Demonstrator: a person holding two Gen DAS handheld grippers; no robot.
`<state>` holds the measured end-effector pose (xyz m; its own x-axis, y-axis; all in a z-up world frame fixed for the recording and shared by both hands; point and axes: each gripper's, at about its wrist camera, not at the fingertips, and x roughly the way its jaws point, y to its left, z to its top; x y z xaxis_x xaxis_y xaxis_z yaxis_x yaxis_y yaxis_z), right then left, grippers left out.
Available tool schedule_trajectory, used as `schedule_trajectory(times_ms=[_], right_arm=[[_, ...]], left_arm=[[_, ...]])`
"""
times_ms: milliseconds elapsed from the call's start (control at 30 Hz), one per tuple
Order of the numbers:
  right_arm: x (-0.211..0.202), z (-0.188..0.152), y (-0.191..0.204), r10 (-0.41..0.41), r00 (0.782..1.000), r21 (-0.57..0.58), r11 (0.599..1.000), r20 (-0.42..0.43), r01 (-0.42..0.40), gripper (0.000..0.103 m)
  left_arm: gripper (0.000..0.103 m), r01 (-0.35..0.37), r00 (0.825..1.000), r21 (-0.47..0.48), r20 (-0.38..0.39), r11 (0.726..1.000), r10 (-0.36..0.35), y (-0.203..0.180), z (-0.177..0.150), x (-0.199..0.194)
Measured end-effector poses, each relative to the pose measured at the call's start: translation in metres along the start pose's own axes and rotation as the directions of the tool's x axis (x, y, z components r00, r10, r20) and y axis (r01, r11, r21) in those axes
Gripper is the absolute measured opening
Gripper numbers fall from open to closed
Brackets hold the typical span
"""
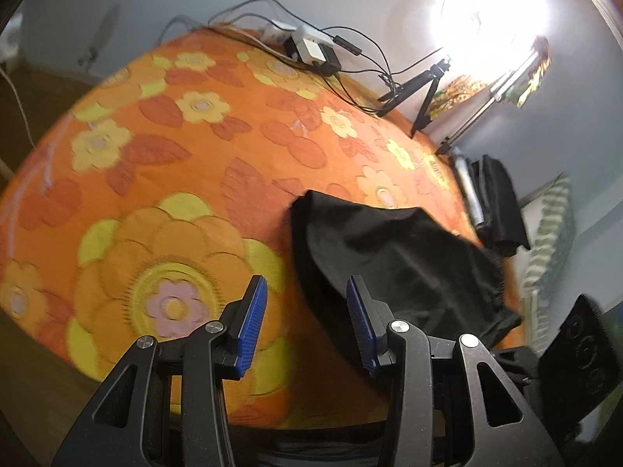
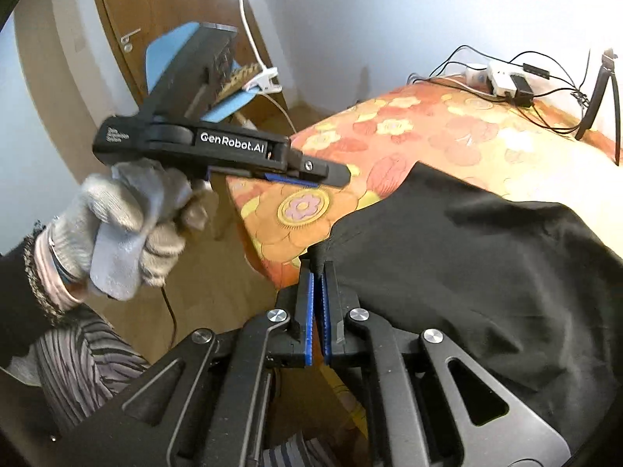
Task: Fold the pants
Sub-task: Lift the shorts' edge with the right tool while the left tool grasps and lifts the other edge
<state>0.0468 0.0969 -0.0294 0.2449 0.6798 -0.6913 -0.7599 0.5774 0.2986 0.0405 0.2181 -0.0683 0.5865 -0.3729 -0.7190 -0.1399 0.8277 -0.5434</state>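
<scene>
A pair of black fabric pants (image 2: 467,257) is spread on a bed covered in an orange flowered bedspread (image 1: 163,163), near its front corner. The right gripper (image 2: 317,272), black with blue ribbed pads, is clamped together on a bunched edge of the pants. The left gripper (image 1: 307,303), held in a grey knitted glove (image 2: 128,225), is seen with its jaws apart and empty over the bedspread. Only a thin pinch is held, so the fabric could slip out when lifted, and one-sided pulling could skew the fold.
</scene>
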Motion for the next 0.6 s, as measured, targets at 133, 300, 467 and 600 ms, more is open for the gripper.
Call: schedule_trajectory(times_ms=[133, 300, 467, 600], right_arm=[[-0.009, 0.0, -0.008, 0.003, 1.0, 0.041, 0.999, 0.028, -0.004, 0.003], [-0.026, -0.006, -0.012, -0.001, 0.998, 0.064, 0.998, 0.066, -0.003, 0.003], [-0.038, -0.008, -0.017, 0.006, 0.997, 0.077, 0.997, 0.081, -0.013, 0.003], [-0.037, -0.011, -0.019, 0.023, 0.997, 0.084, 0.996, 0.075, -0.029, 0.003]], left_arm=[[0.058, 0.06, 0.998, -0.054, -0.017, 0.997, -0.061, -0.007, 0.007, 0.007], [0.06, 0.105, 0.991, -0.134, -0.068, 0.985, -0.115, -0.008, 0.015, 0.029], [0.06, 0.121, 0.984, -0.196, -0.105, 0.973, -0.143, -0.008, 0.021, 0.05], [0.059, 0.107, 0.986, -0.186, -0.108, 0.977, -0.128, -0.013, 0.028, 0.065]])
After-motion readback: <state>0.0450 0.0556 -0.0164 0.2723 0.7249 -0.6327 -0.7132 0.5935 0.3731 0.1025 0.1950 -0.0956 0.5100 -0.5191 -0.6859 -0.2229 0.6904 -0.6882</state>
